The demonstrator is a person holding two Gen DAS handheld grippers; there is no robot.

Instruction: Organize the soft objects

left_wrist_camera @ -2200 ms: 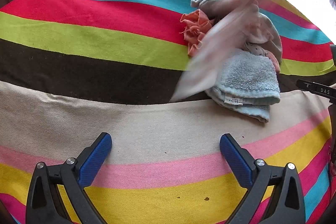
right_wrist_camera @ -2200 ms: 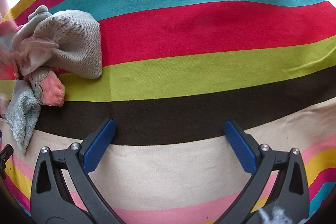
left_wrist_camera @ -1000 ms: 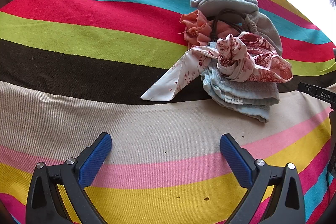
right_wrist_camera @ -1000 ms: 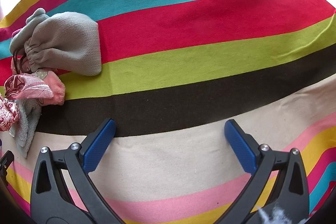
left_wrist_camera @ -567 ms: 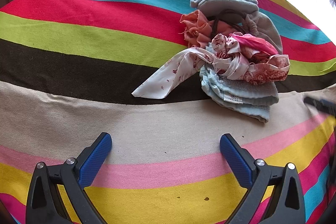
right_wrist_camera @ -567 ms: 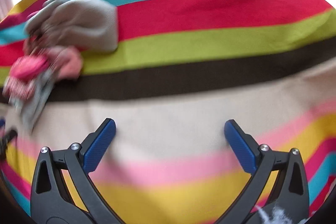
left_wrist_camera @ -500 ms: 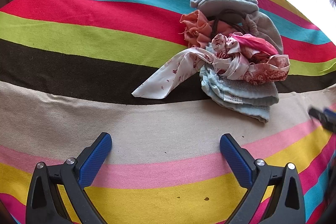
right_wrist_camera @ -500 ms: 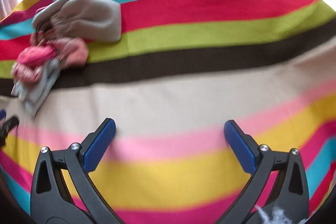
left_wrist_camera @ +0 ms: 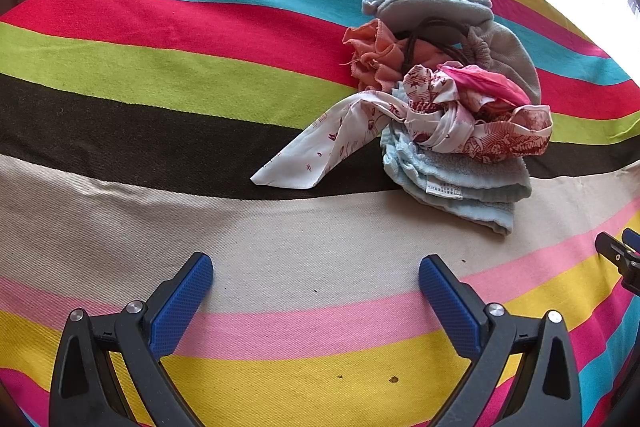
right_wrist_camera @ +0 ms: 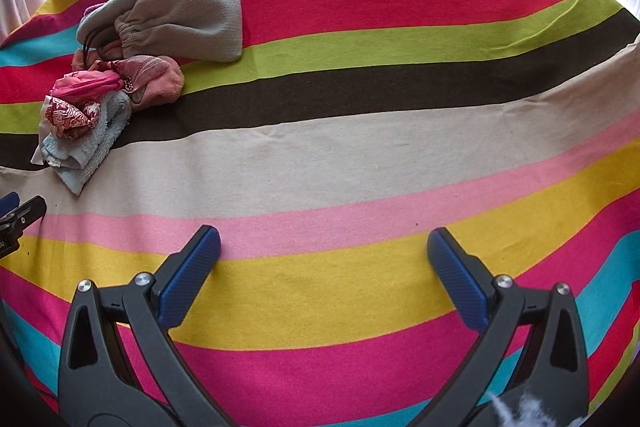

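From the left wrist view, the left hand-held gripper (left_wrist_camera: 316,291) hangs over the striped cover (left_wrist_camera: 160,75) with its blue pads spread wide and nothing between them, well short of the soft things. Those things sit in one heap ahead and to the right: a light blue towel (left_wrist_camera: 460,179) at the near edge, a red-and-white patterned scarf (left_wrist_camera: 448,119) draped over it with one pale end trailing out to the left across the dark stripe, an orange cloth (left_wrist_camera: 372,55) behind, and a grey drawstring pouch (left_wrist_camera: 504,55) at the back. The tip of the other tool pokes in at the right edge. From the right wrist view, the right hand-held gripper (right_wrist_camera: 324,267) is likewise released and empty, hovering above the yellow and pink bands, and the same heap (right_wrist_camera: 120,75) lies far off to the upper left; the rest of the cover shows bare. To my eye the gathering looks done, since nothing soft lies apart from the pile, but the pile itself is loose and crumpled, so any folding, straightening or tucking in of that trailing scarf end seems left to do.
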